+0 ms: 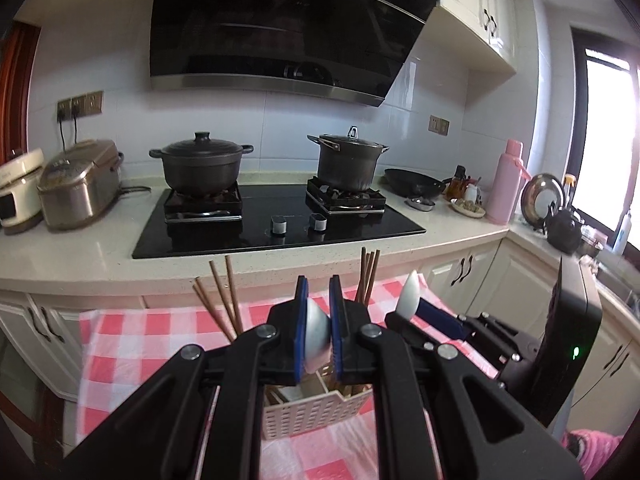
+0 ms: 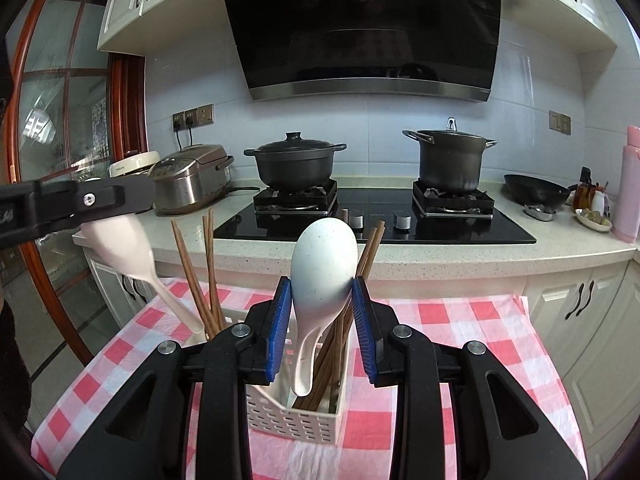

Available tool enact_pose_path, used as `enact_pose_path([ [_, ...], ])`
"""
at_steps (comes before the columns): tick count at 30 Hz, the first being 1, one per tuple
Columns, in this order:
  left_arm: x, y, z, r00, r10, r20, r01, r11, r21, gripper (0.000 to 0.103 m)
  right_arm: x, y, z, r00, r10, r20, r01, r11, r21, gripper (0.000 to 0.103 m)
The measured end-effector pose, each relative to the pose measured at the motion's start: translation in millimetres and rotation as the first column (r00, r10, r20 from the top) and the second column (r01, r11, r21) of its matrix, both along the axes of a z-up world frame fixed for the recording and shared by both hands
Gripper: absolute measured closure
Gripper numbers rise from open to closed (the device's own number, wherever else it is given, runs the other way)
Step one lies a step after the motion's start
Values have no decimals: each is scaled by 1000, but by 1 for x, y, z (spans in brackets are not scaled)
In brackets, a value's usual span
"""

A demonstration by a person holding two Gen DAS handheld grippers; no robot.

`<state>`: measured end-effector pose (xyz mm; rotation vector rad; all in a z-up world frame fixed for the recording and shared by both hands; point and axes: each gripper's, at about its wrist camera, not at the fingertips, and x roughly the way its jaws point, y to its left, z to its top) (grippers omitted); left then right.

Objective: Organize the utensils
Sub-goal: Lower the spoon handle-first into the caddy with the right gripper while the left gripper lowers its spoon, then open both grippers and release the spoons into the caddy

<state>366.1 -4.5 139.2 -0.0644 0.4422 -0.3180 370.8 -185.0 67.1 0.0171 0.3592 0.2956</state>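
Observation:
A cream slotted utensil holder (image 2: 296, 420) stands on the red-checked cloth, also low in the left wrist view (image 1: 316, 412). Brown chopsticks (image 2: 208, 280) stand in it in two bunches. My right gripper (image 2: 322, 304) is shut on a white speckled spoon (image 2: 322, 268), bowl up, handle tip just above the holder. My left gripper (image 1: 319, 316) is shut on a second white spoon (image 1: 316, 332); in the right wrist view that spoon (image 2: 124, 248) slants down to the holder's left compartment. The right gripper also shows in the left wrist view (image 1: 416, 300).
The checked cloth (image 2: 460, 340) covers a small table in front of the kitchen counter (image 2: 440, 256). On the counter are a black hob (image 2: 376, 220) with two dark pots, a rice cooker (image 2: 188, 184), a wok (image 2: 536, 190) and a pink flask (image 2: 632, 184).

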Motion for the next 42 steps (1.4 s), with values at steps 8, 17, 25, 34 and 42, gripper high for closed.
enact_pose_path([
  [8, 38, -2, -32, 997, -1, -83, -3, 998, -55, 93, 17, 9, -18, 999, 20, -45, -21, 1000, -14, 73],
  [17, 51, 3, -58, 993, 44, -112, -47, 999, -27, 90, 26, 12, -40, 994, 44, -100, -47, 999, -27, 72],
  [25, 34, 14, -51, 993, 82, -81, -83, 996, -20, 82, 16, 0, -36, 996, 22, -89, -23, 1000, -11, 70],
  [34, -12, 19, -44, 989, 145, -8, -145, 989, 12, 44, -21, -25, -24, 998, -5, -60, 7, 1000, 24, 63],
  [42, -68, 25, -28, 964, 232, 132, -240, 969, 52, 5, -61, -40, -1, 1000, 5, -4, -5, 999, 50, 43],
])
